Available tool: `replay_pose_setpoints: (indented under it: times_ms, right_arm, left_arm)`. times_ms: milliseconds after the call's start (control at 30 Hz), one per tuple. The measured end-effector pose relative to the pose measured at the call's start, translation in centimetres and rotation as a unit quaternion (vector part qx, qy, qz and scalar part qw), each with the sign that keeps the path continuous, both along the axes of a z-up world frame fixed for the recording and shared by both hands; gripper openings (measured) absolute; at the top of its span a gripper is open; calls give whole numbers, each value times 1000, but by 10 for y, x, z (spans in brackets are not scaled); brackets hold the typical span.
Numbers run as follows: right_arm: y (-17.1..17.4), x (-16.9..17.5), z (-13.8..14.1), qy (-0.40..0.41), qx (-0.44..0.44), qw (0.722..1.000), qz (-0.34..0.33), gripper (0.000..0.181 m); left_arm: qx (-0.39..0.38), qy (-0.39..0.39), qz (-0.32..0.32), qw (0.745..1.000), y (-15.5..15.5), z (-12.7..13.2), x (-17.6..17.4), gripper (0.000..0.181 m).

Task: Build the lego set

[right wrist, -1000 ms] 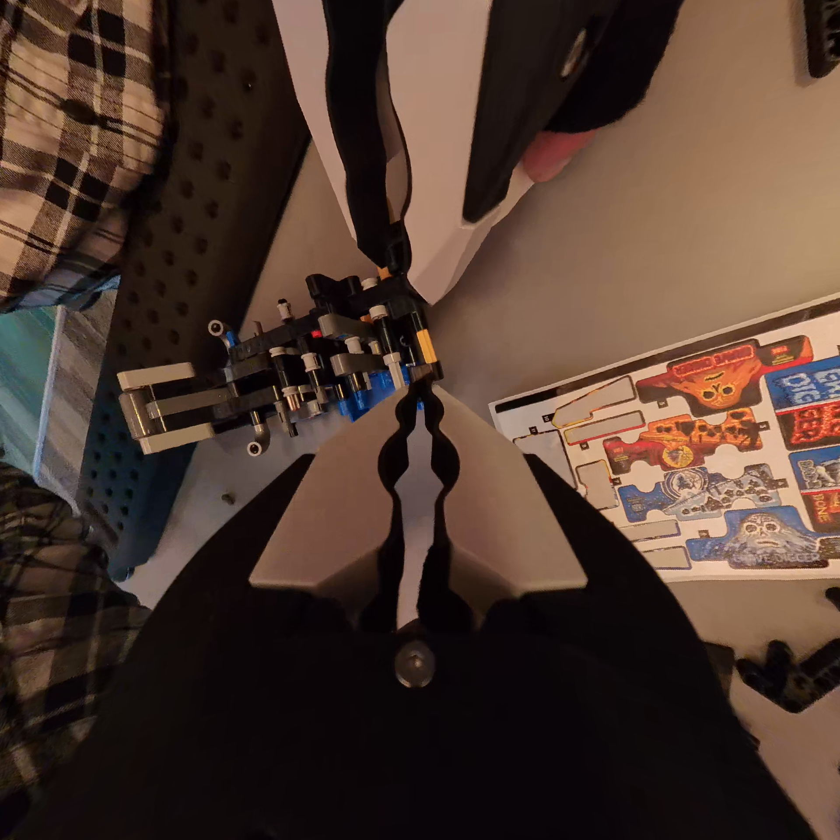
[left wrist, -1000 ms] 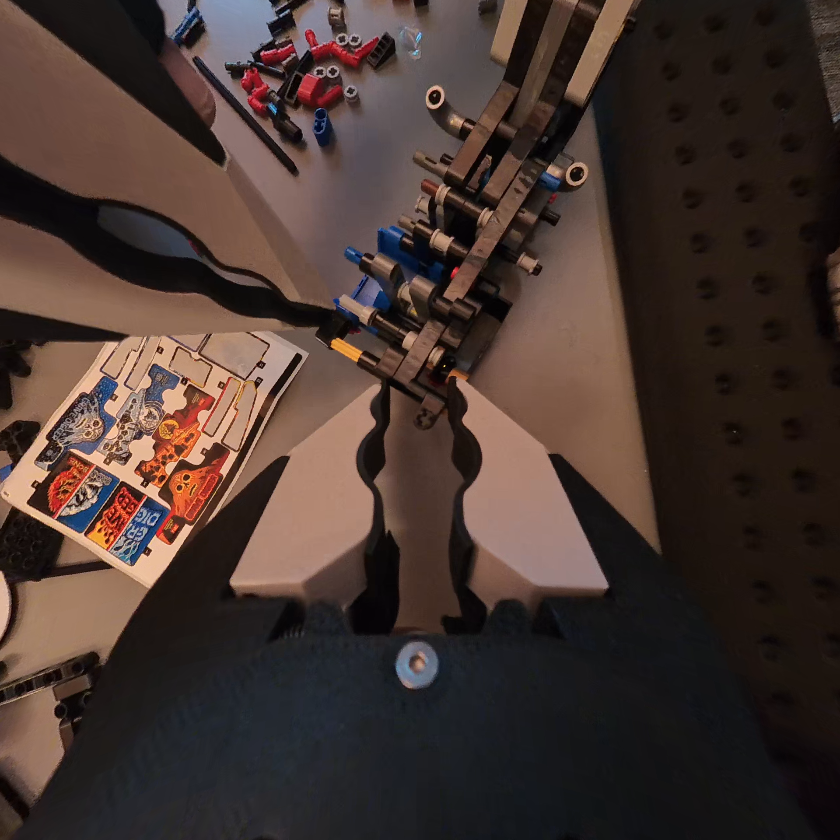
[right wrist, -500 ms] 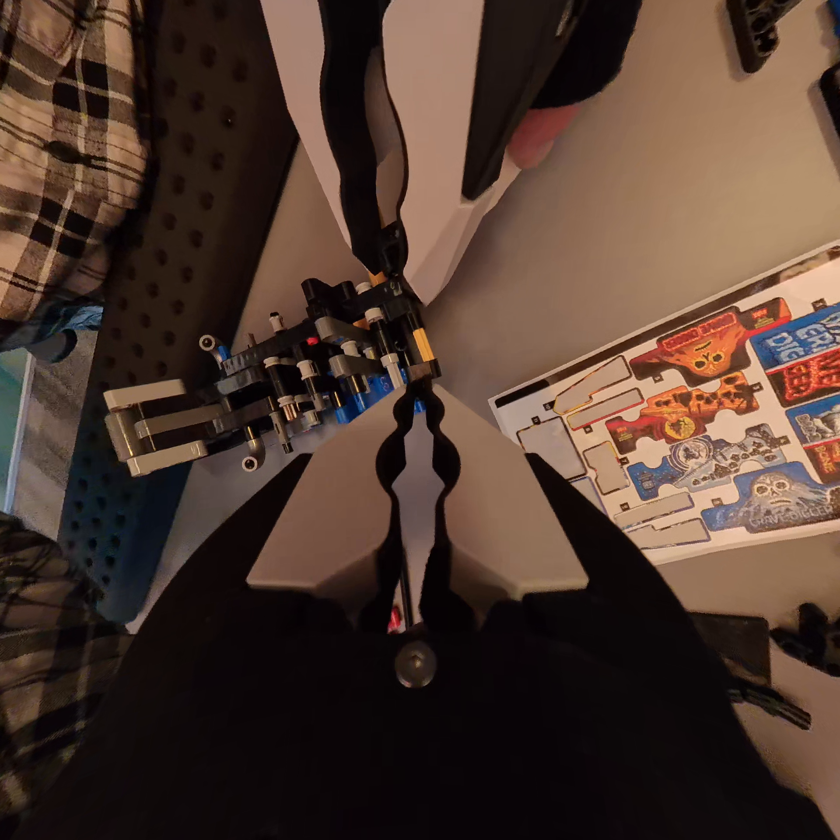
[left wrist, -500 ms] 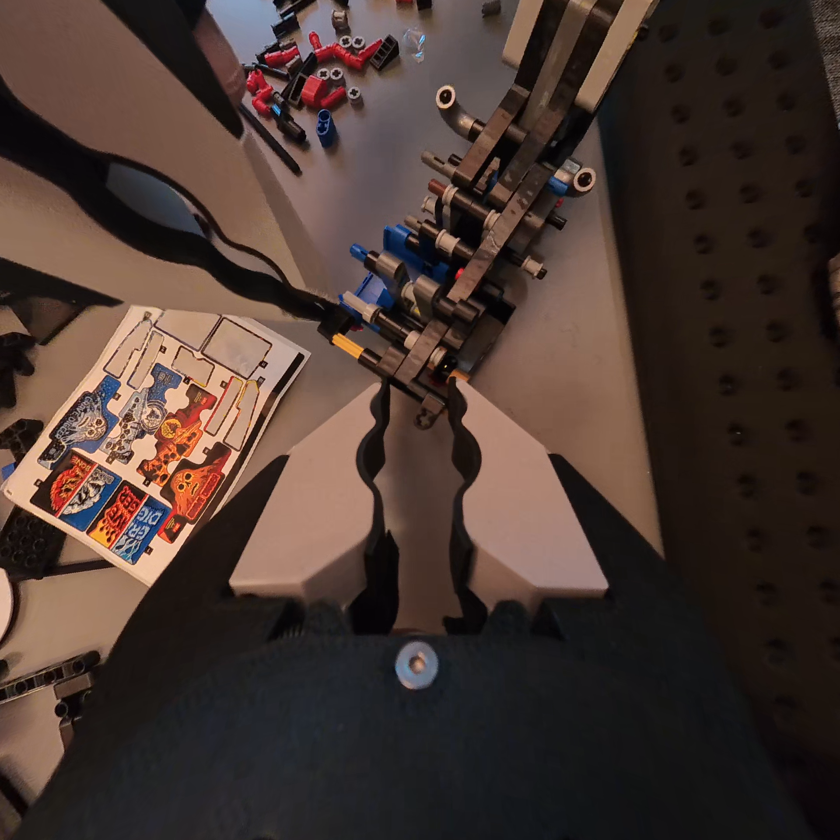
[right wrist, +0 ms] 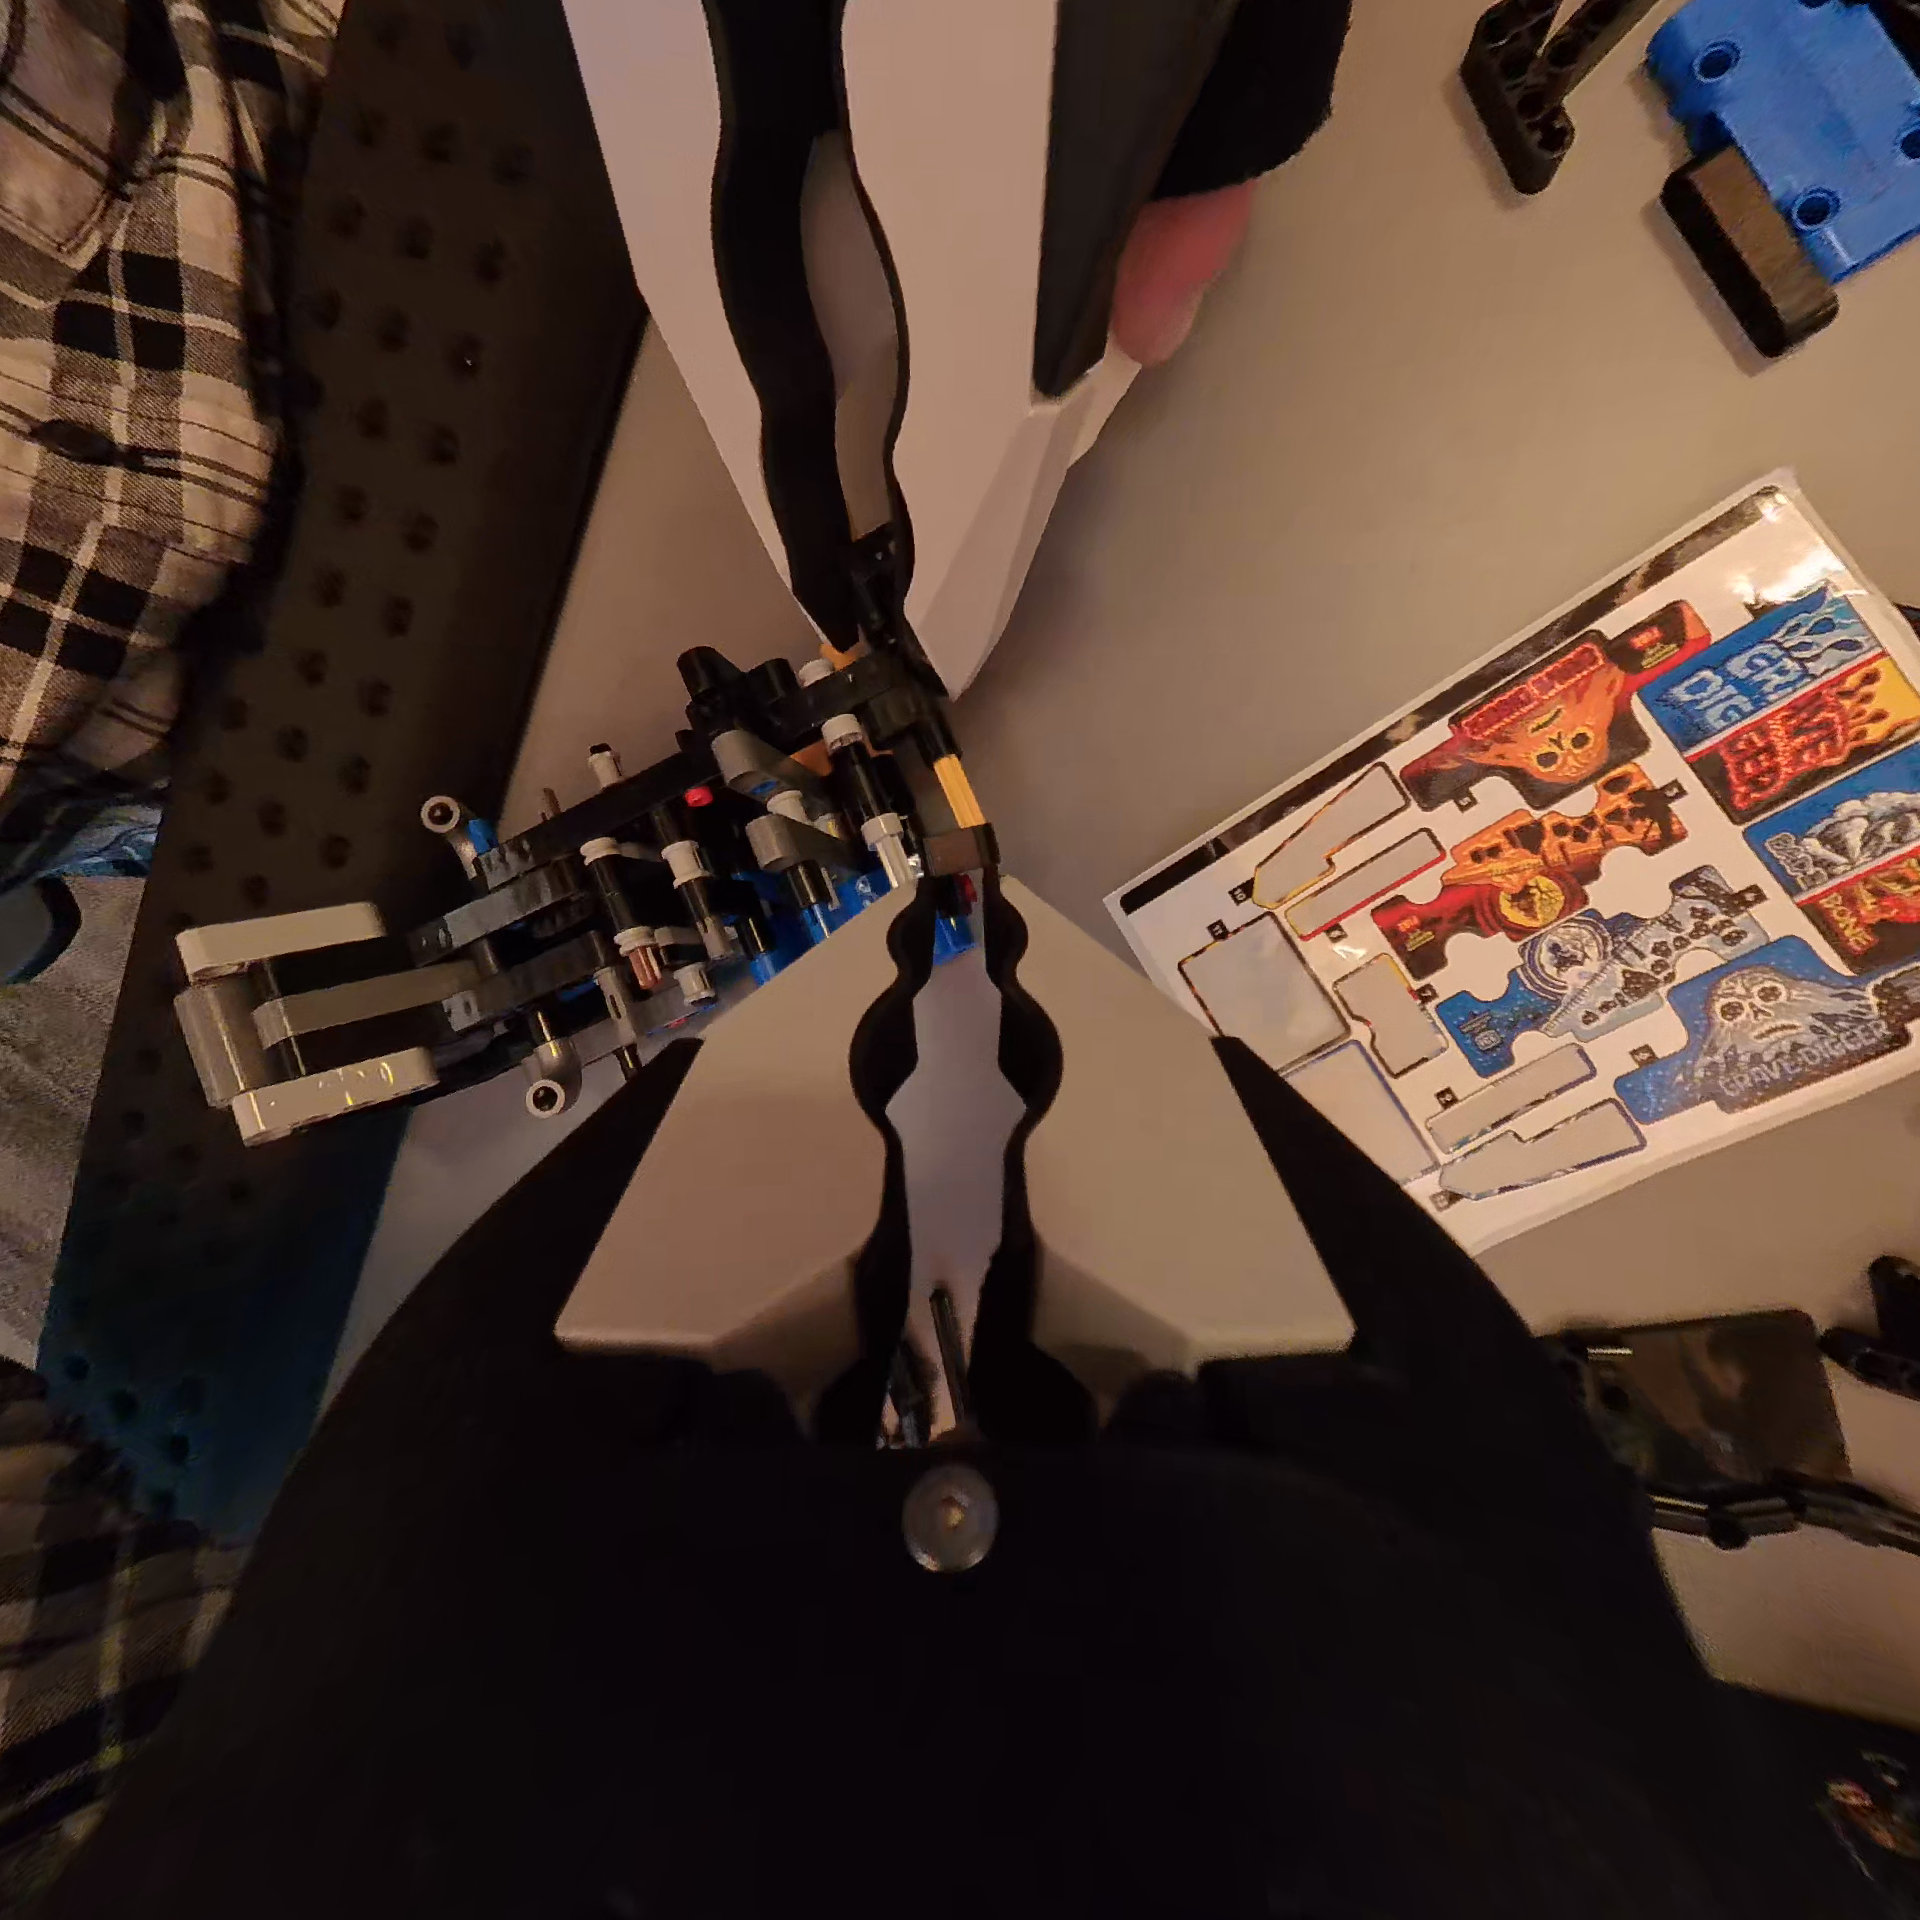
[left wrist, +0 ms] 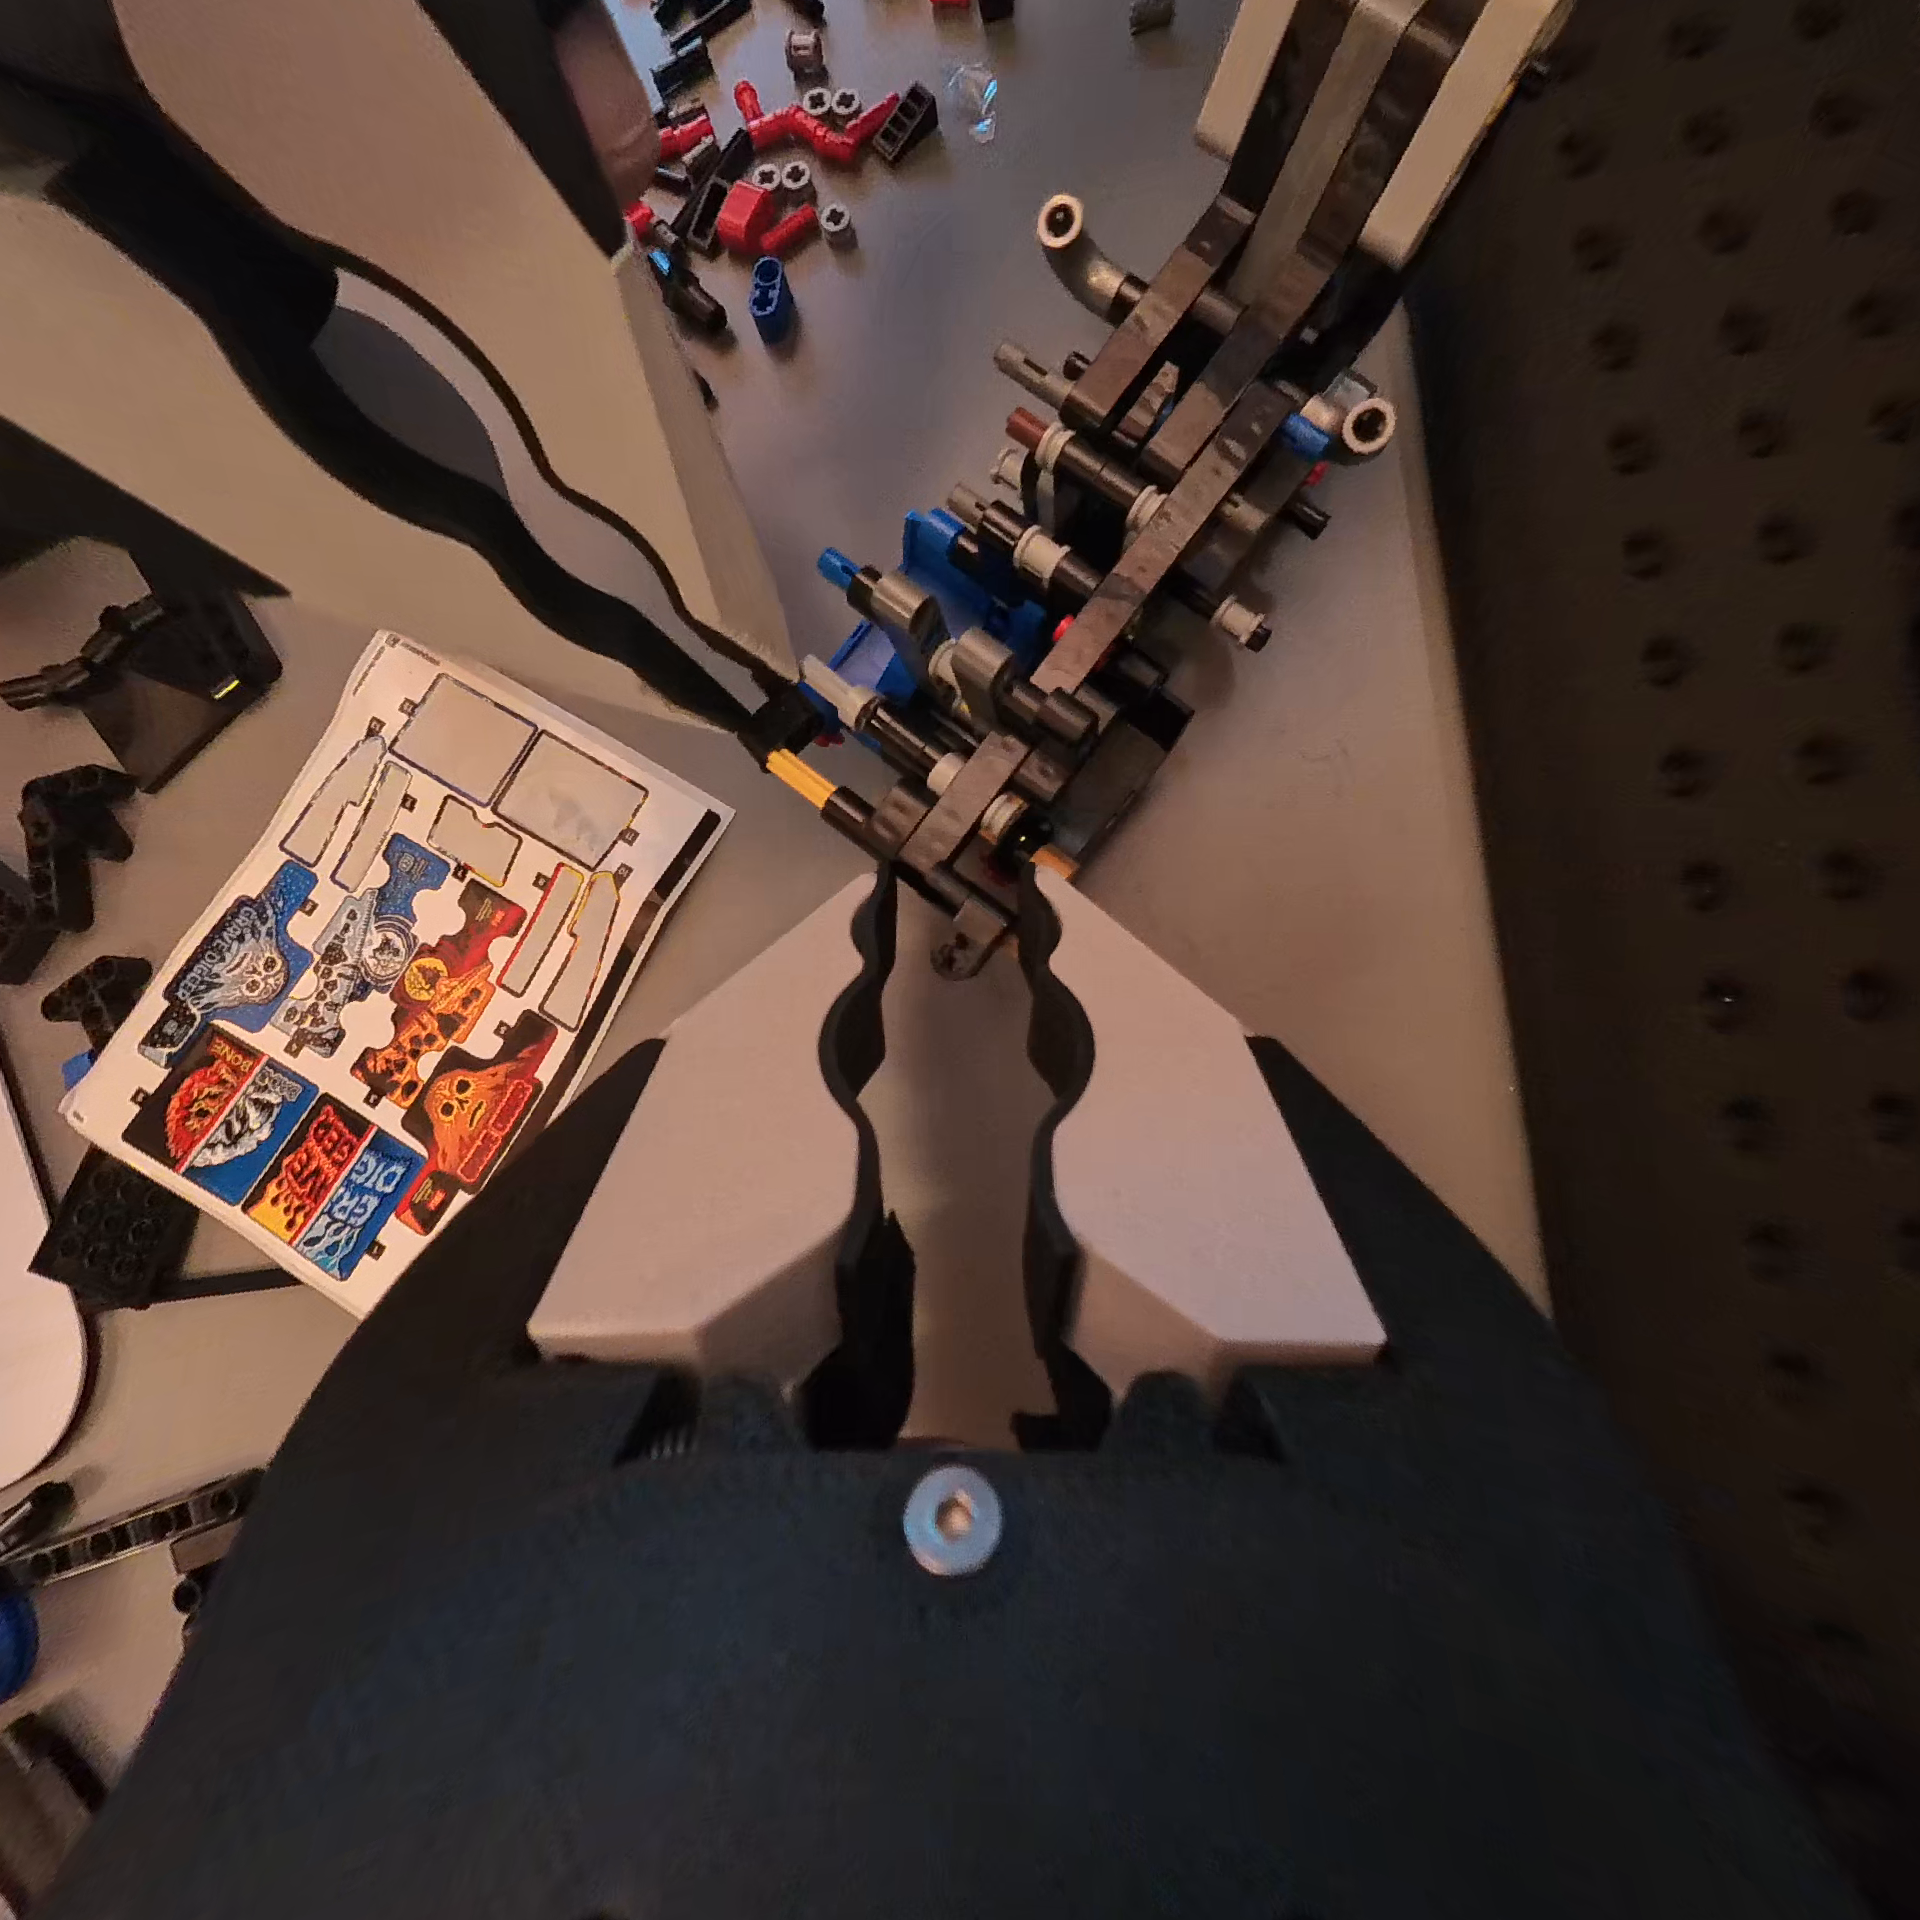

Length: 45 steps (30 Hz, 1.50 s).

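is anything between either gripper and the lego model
Nothing visible. The left gripper is already clamped on the near end of the lego model, and the right gripper is closed on a small black piece at the end of its yellow axle.

1. We see the lego assembly mostly black and dark grey, with blue parts, pale grey beams and one yellow axle.
2. The sticker sheet is white, with orange, red, blue and silver-grey shapes.
3. The desk is plain grey.
4. The loose pieces are red, black, grey and blue.
5. Both grippers have pale grey fingers with wavy black pads.
6. The shirt is plaid, black, white and beige.
7. A blue block lies at the desk's corner.
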State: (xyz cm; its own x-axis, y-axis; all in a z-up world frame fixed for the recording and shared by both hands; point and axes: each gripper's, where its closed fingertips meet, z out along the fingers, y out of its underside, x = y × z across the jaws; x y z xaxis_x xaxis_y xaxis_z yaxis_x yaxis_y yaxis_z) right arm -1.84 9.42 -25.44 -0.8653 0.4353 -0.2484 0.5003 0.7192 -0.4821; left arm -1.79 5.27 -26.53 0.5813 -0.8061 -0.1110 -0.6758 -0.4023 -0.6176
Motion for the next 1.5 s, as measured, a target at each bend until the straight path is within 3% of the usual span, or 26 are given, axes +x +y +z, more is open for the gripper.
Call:
replay_pose_setpoints:
  times_ms: [233, 733, 1033, 1500]
  right_arm:
    - [1, -1, 0, 22, 9, 1000, -4, 6]
    - [3, -2, -1, 24, 130, 985, 108, 0]
    - [4, 2, 0, 19, 104, 992, 71, 0]
    - [4, 3, 1, 76, 48, 996, 7, 0]
  left_arm:
    - [5, 5, -1, 1000, 1, 0, -1, 20]
    - [6, 12, -20, 1000, 0, 0, -1, 20]
    - [10, 10, -16, 1000, 2, -1, -3, 16]
    - [17, 15, -21, 1000, 4, -1, -3, 15]
